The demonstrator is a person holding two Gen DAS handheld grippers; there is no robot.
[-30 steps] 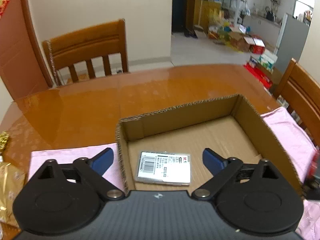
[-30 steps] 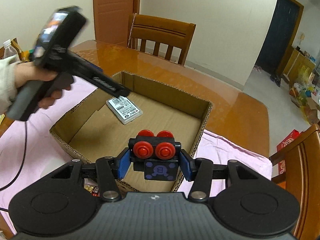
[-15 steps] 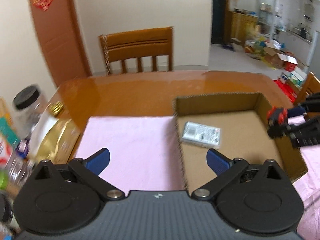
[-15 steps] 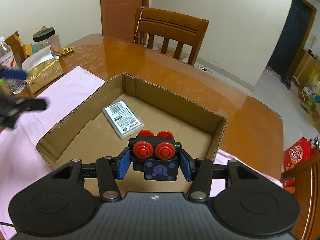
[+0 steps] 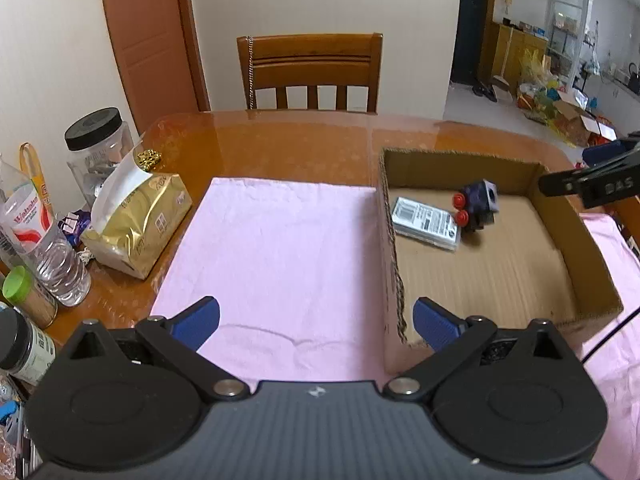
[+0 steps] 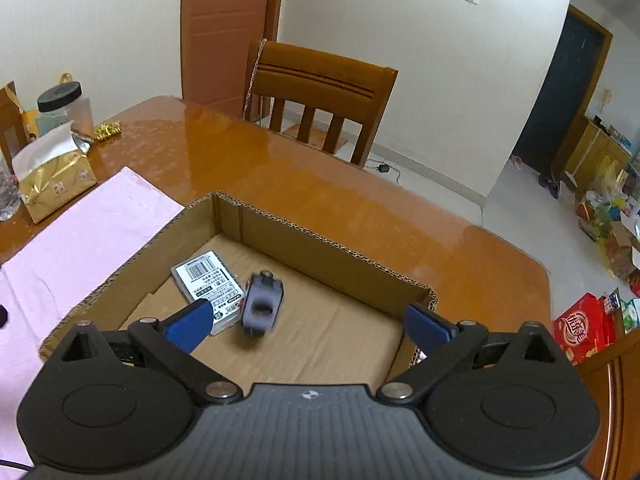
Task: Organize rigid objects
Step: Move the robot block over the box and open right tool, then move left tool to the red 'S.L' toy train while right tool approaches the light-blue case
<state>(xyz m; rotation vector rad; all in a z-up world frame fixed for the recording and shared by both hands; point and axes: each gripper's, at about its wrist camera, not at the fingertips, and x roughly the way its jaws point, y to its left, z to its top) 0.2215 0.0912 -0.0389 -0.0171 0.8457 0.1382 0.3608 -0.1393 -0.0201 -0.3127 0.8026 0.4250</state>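
Observation:
An open cardboard box stands on the table. Inside lie a flat grey pack with a white barcode label and a dark blue toy block with red wheels, blurred, against the pack. My right gripper is open and empty above the box's near side; it also shows in the left wrist view at the right edge. My left gripper is open and empty over the pink cloth, left of the box.
A gold tissue pack, a black-lidded clear jar, a water bottle and small jars crowd the table's left edge. A wooden chair stands behind the table. A second chair is at the right.
My right gripper has opened and the toy block has dropped into the box beside the pack. My left gripper has swung further left over the pink cloth.

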